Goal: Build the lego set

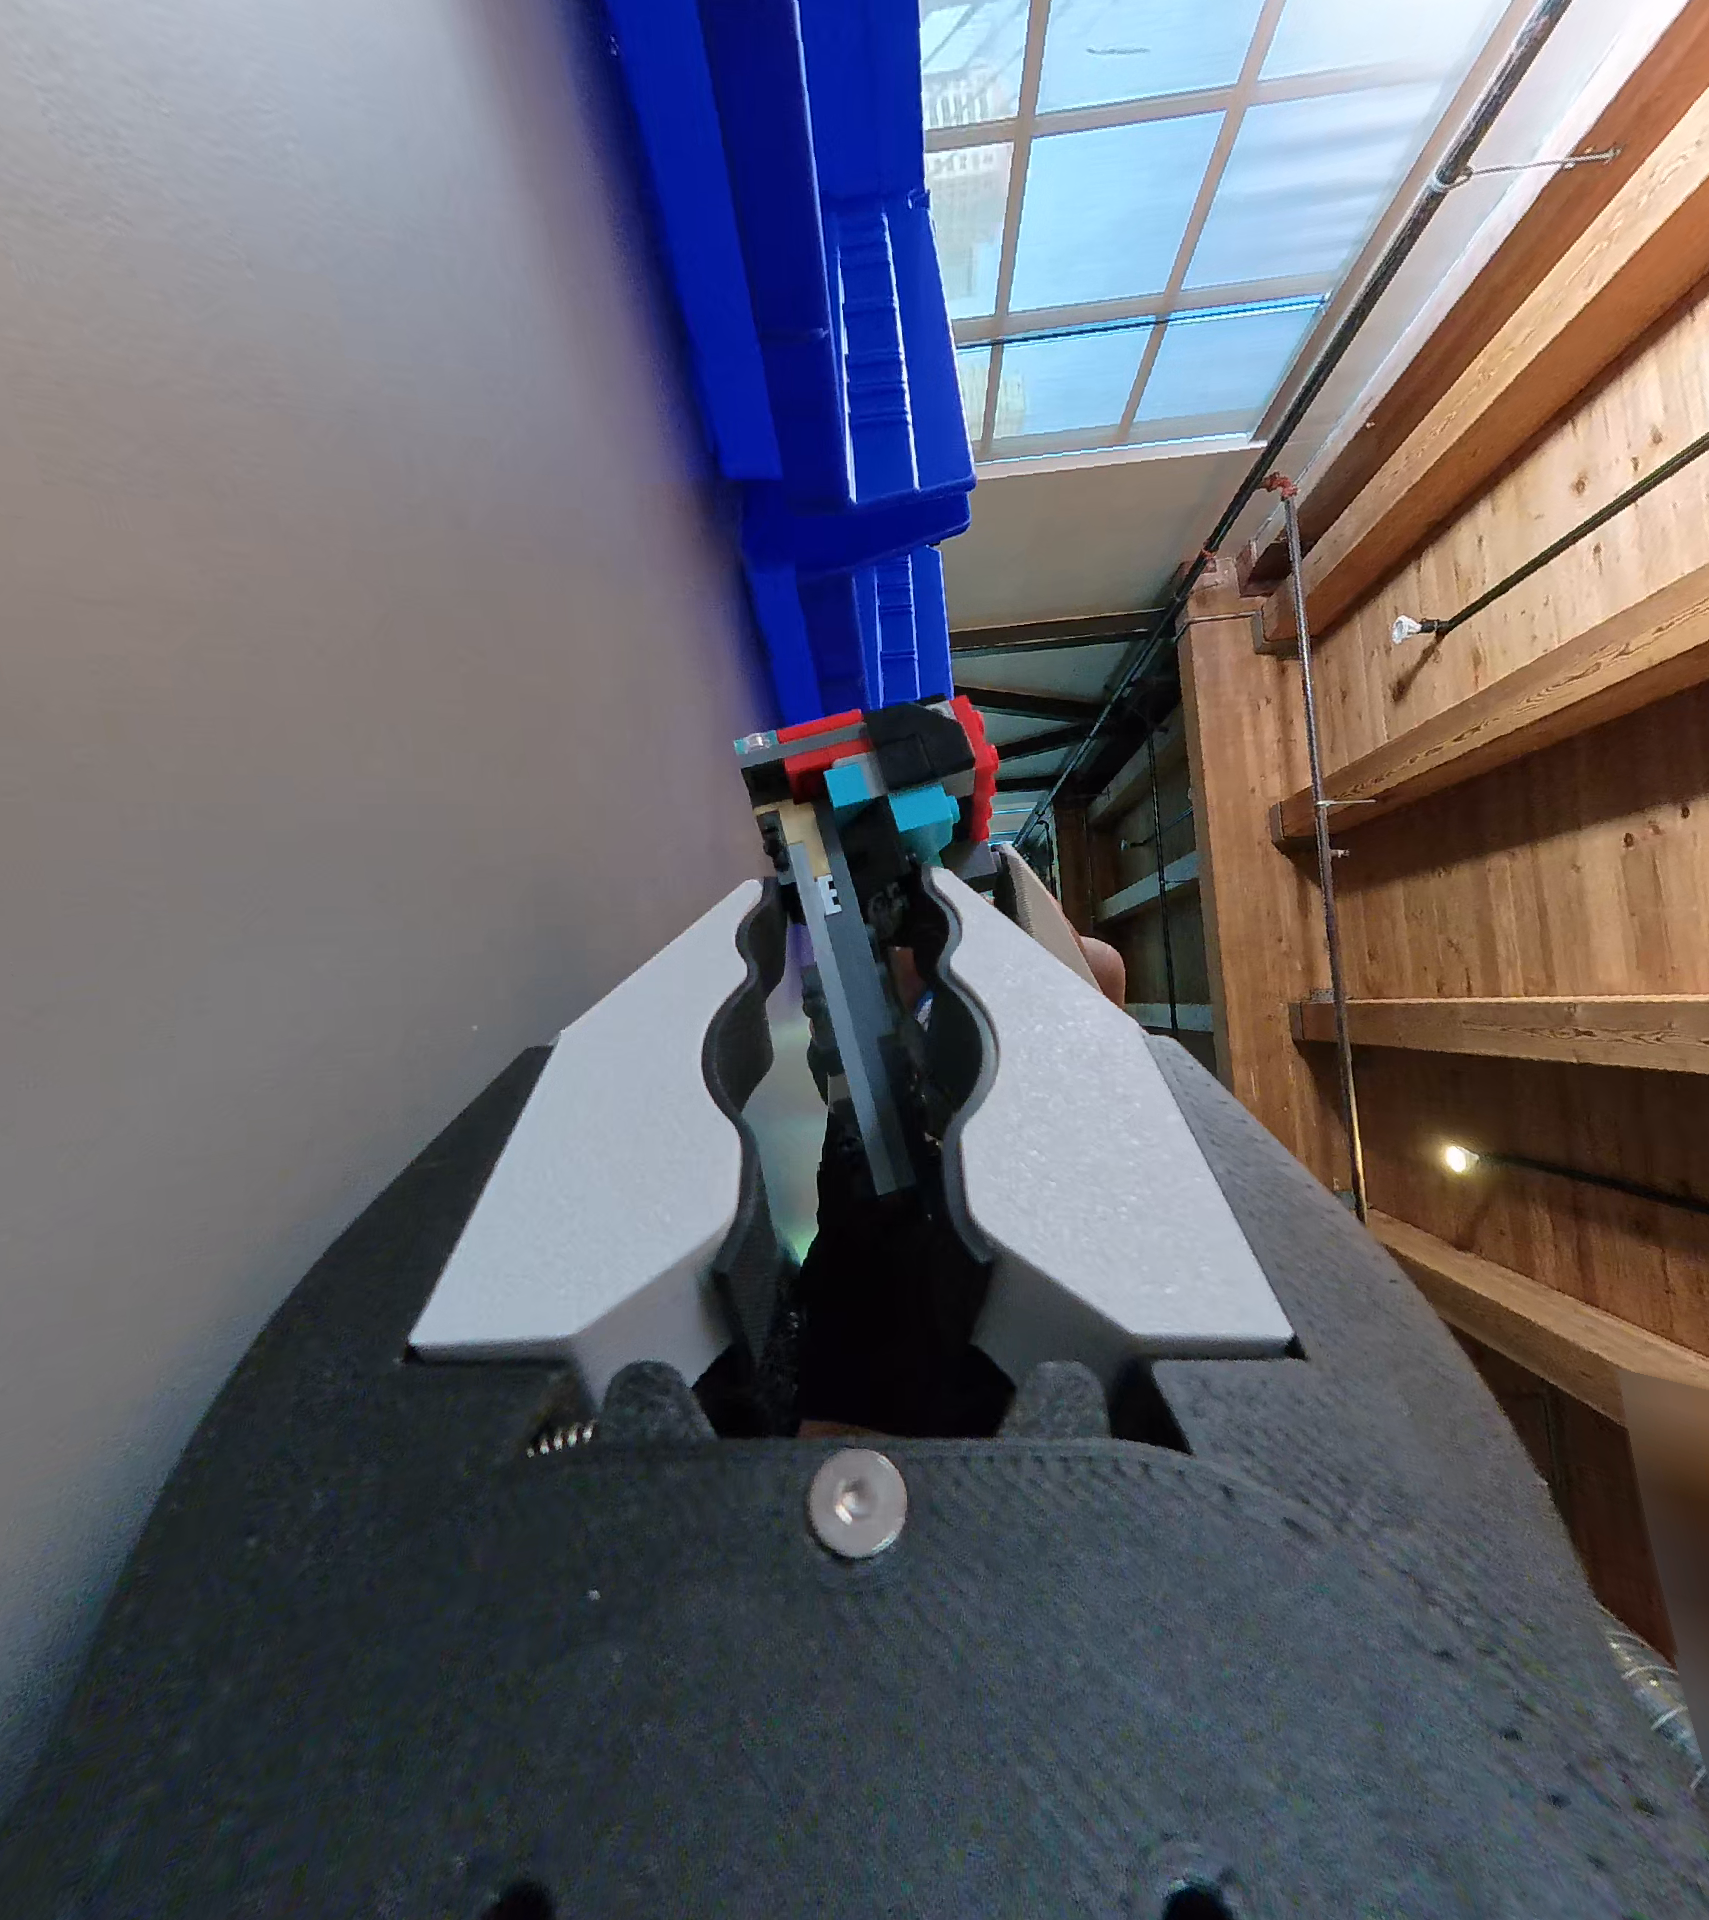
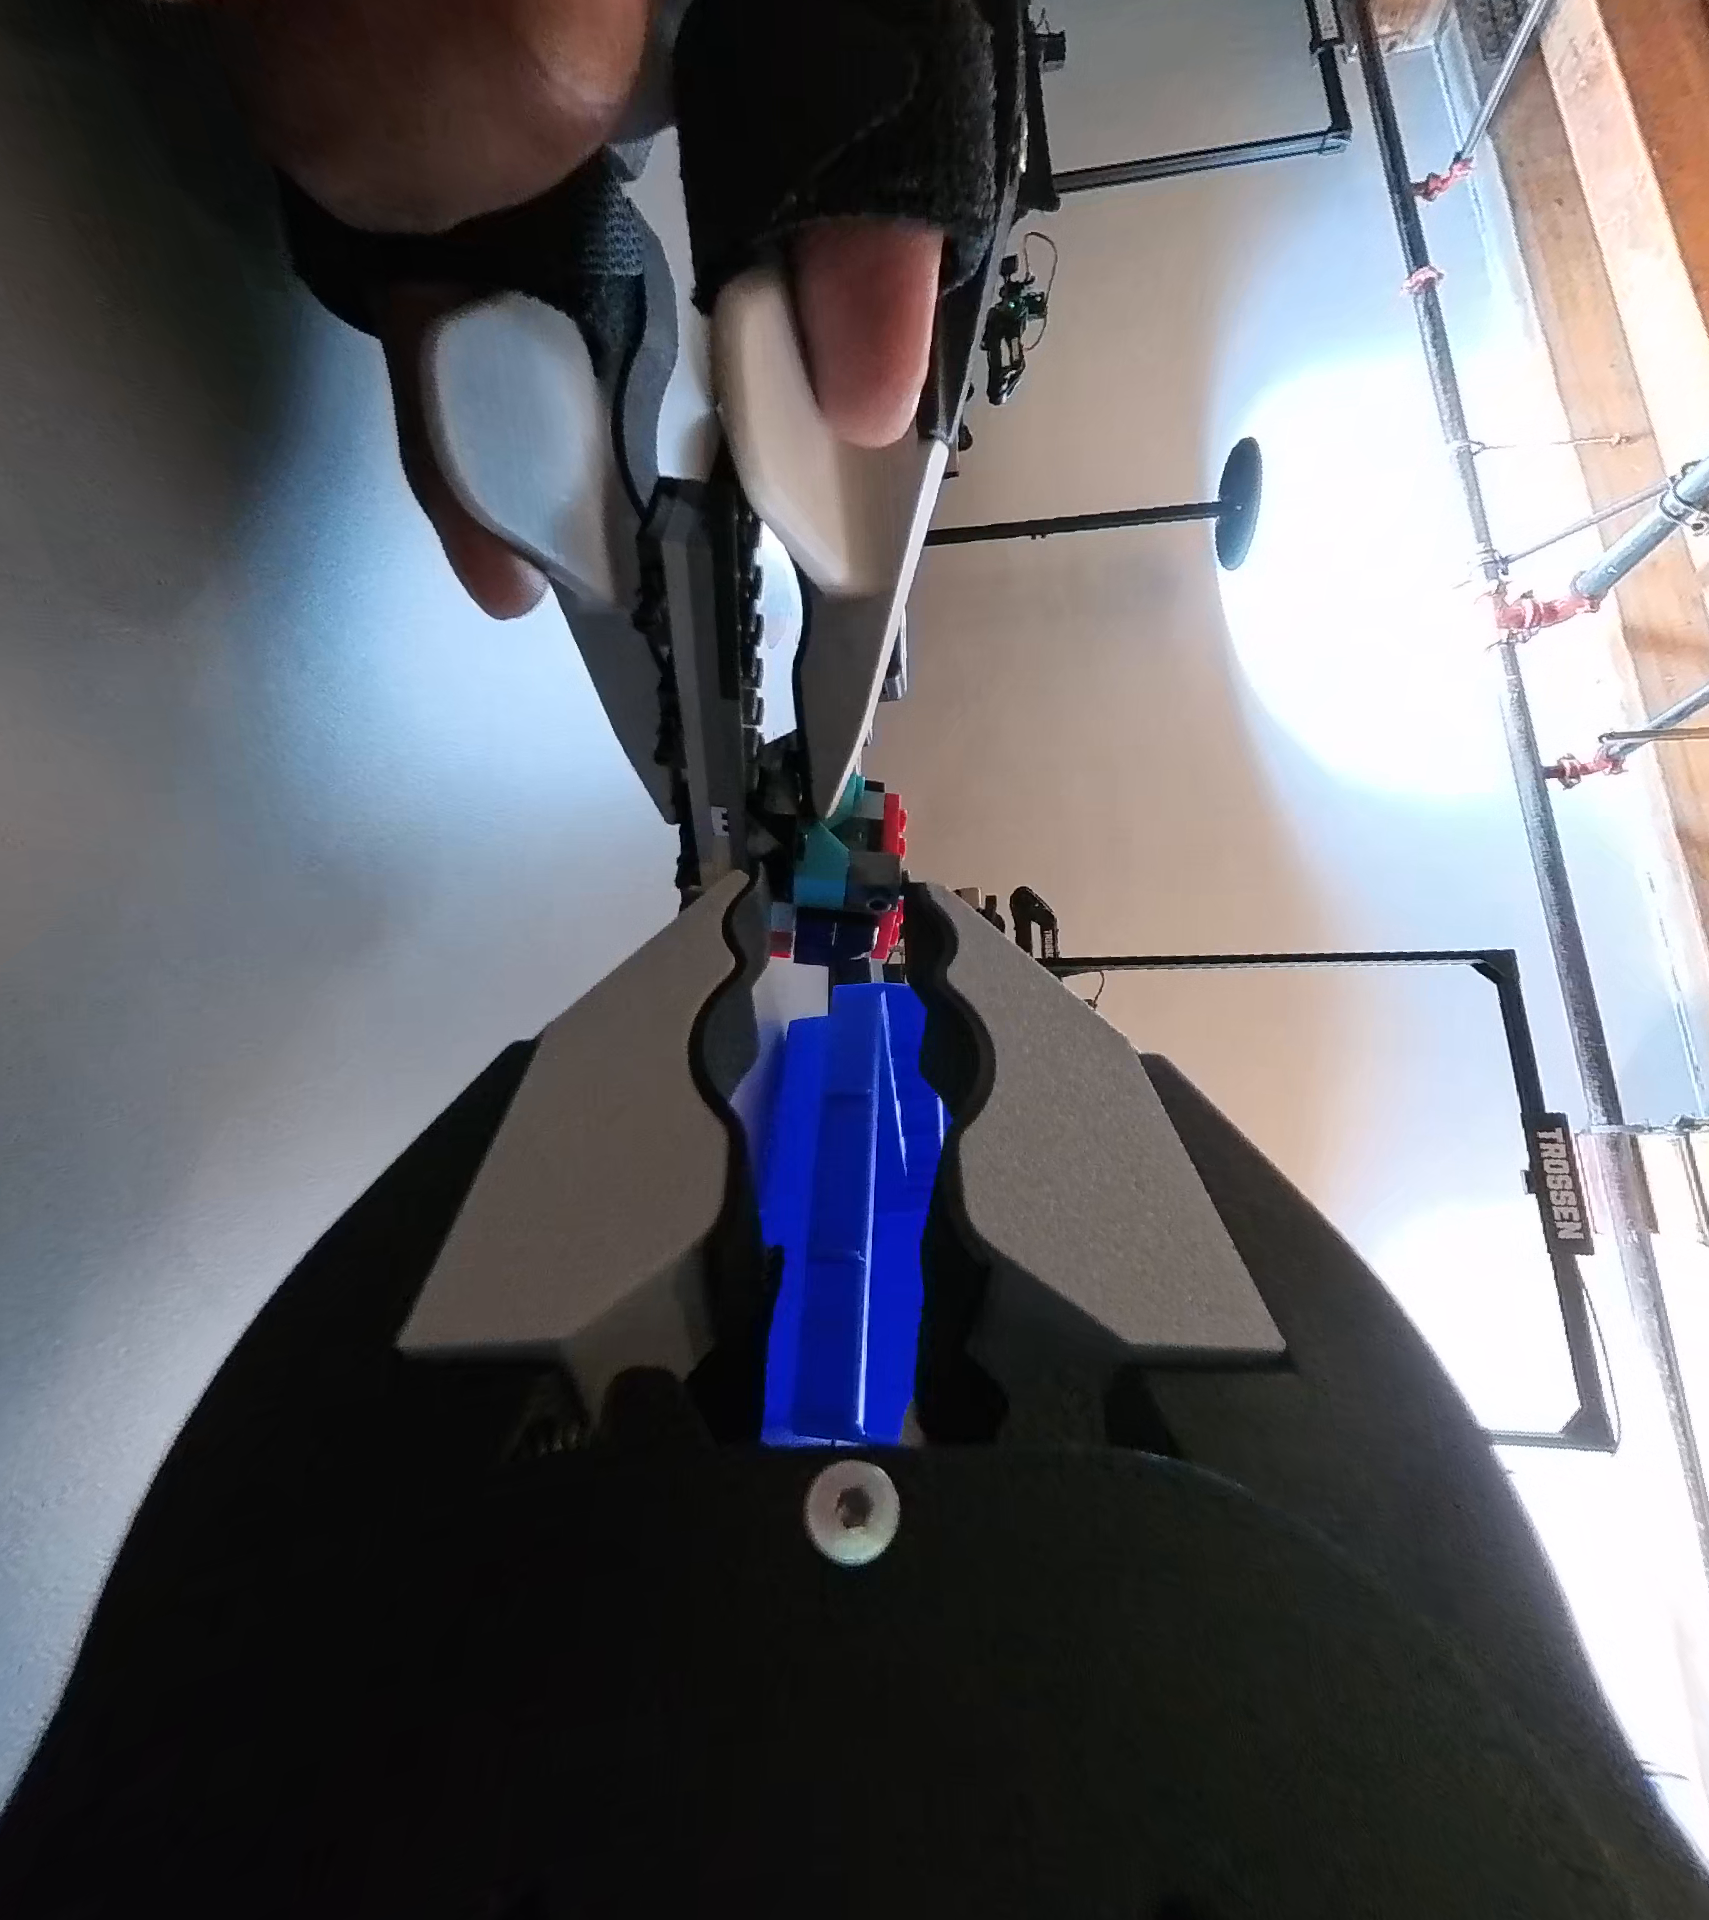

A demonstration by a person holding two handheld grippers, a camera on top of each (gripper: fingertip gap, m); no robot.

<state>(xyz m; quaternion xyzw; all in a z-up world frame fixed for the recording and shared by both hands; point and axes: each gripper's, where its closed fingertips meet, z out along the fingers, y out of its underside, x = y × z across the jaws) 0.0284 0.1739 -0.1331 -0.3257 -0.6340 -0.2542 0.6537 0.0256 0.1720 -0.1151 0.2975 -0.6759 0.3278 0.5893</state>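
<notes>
Both grippers rolled sideways, desk (image 1: 258, 623) running vertical along left edge of each view.

Left gripper (image 1: 855, 894): jaws narrow, clamped on lego build (image 1: 860, 790), long grey plate lying between wavy-edged grey fingers (image 1: 621, 1122), red, teal, black bricks projecting past tips.

Right gripper (image 2: 824, 904): jaws narrow, tips closed on brick end of same build from opposite side. Gloved hand (image 2: 829, 208) on left gripper's handle, fingertip bare.

Blue ribbed plastic bins (image 1: 829, 312) glossy, behind build. Gripper bodies black, grainy. Wooden beams (image 1: 1556, 623) at right.
</notes>
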